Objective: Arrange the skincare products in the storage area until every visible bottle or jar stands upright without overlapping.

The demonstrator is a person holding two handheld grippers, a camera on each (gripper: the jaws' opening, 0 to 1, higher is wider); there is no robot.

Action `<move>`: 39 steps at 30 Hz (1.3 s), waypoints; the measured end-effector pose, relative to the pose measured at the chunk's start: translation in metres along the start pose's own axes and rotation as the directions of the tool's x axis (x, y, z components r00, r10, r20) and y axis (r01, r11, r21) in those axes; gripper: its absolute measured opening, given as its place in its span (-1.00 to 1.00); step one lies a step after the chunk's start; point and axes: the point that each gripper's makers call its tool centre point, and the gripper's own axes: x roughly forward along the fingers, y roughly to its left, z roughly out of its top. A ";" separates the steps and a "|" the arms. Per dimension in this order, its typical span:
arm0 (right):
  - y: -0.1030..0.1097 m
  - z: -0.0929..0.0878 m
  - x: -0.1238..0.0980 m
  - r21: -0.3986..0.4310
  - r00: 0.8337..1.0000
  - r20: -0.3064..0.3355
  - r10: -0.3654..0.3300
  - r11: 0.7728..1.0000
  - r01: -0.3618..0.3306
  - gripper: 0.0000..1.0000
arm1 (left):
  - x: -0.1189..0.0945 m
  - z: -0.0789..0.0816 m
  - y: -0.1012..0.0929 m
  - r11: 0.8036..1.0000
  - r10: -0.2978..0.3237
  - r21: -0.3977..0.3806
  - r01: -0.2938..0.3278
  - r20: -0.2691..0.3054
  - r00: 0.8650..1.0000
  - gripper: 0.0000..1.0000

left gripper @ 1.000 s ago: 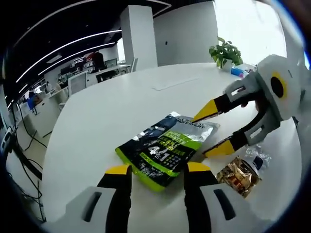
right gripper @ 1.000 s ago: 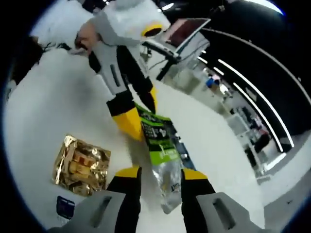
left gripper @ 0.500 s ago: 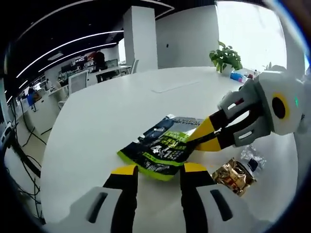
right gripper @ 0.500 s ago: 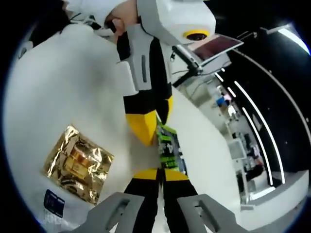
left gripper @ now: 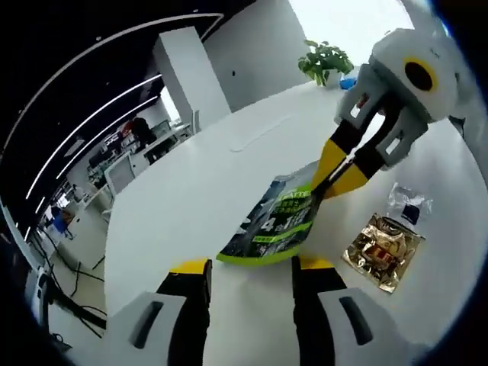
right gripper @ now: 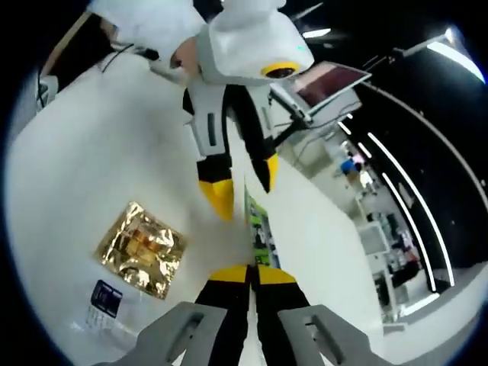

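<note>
Now right tool (right gripper: 252,276) pinches green pouch (left gripper: 274,227) edge.

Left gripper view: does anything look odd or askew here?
Yes. The green pouch hangs tilted, one end lifted off the white table, pinched by the right tool. No bottles or jars show, just flat packets.

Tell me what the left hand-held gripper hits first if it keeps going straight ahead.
Most likely the green and black pouch, whose lower edge hangs just beyond the open left hand-held gripper; the right hand-held gripper holds it up. Depth is uncertain.
</note>
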 end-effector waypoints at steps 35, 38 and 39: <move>0.017 0.022 -0.039 0.161 0.986 0.134 0.097 0.980 -0.118 -1.00 | -0.015 0.005 -0.008 0.955 -0.072 0.288 0.073 -0.014 0.997 -0.93; 0.018 0.021 -0.039 0.161 0.988 0.125 0.086 0.981 -0.105 -1.00 | -0.015 0.007 -0.008 0.957 -0.072 0.279 0.077 -0.028 0.997 -0.93; 0.018 0.021 -0.041 0.168 0.989 0.121 0.081 0.981 -0.101 -1.00 | -0.015 0.008 -0.011 0.955 -0.074 0.284 0.082 -0.039 0.996 -0.94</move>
